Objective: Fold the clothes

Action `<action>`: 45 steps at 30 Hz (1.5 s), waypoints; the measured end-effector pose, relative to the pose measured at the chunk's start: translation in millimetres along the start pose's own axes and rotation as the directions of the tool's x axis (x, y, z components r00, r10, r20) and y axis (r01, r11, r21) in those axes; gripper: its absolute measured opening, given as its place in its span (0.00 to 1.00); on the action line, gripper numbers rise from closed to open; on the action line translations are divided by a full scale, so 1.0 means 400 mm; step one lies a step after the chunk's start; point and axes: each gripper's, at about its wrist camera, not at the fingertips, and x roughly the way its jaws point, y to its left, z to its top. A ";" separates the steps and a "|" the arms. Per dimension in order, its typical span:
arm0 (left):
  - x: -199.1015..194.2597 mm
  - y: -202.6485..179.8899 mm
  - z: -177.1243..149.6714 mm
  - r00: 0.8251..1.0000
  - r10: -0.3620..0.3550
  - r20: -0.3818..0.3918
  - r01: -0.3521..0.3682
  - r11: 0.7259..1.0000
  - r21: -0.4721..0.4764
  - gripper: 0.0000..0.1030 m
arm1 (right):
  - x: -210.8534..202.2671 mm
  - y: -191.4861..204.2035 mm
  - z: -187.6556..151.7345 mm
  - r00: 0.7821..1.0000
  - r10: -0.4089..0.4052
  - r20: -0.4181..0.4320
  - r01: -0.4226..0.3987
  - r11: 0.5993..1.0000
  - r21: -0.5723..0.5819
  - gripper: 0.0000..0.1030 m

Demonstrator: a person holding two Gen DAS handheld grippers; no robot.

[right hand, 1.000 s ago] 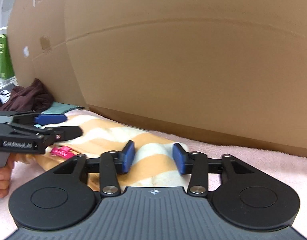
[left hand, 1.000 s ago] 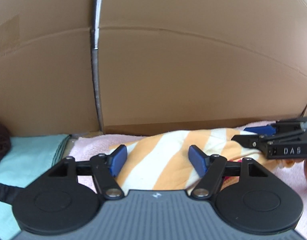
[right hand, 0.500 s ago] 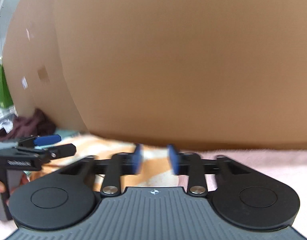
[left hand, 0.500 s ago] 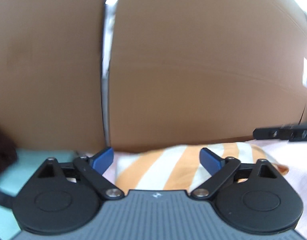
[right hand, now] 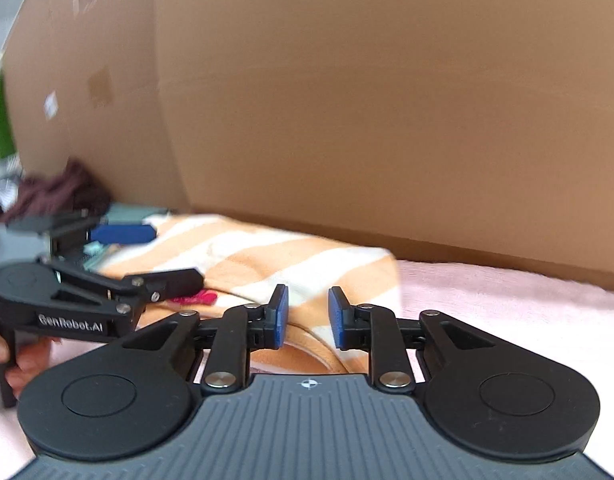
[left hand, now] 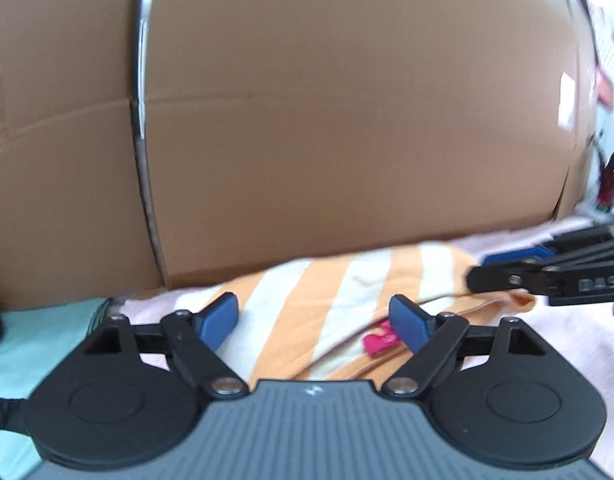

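Lying folded on the pink blanket (right hand: pixel 507 300) is one orange-and-white striped garment (left hand: pixel 327 300); two tongs, left (left hand: pixel 315 320) and right (right hand: pixel 303 316), are hovering over it, both spread and empty.

Makeshift home setup: cardboard wall (left hand: pixel 347 140), pink towel surface (right hand: pixel 507 304), heaped clothes (right hand: pixel 59 196)

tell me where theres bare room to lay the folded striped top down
Bare pink blanket lies right of the striped top, up to the cardboard wall. The left side is crowded: teal cloth, dark clothes and the left hand-held gripper.
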 end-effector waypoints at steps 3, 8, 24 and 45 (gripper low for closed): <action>-0.014 0.006 -0.009 1.000 -0.012 0.007 0.012 1.000 0.000 0.83 | -0.051 -0.010 -0.039 1.000 0.011 -0.021 -0.011 1.000 -0.028 0.29; -0.012 -0.002 -0.017 1.000 -0.011 -0.012 0.012 0.999 0.032 0.87 | -0.119 -0.029 -0.087 0.998 -0.041 -0.041 0.041 0.999 -0.011 0.27; 0.039 0.081 -0.011 0.995 0.074 -0.062 -0.081 0.991 -0.109 0.98 | -0.301 -0.139 -0.218 0.990 -0.143 0.003 0.142 0.985 0.099 0.52; -0.200 -0.502 -0.087 0.973 0.180 -0.143 -0.205 0.962 -0.180 0.99 | -0.451 -0.201 -0.234 0.870 -0.492 0.027 0.469 0.844 0.259 0.89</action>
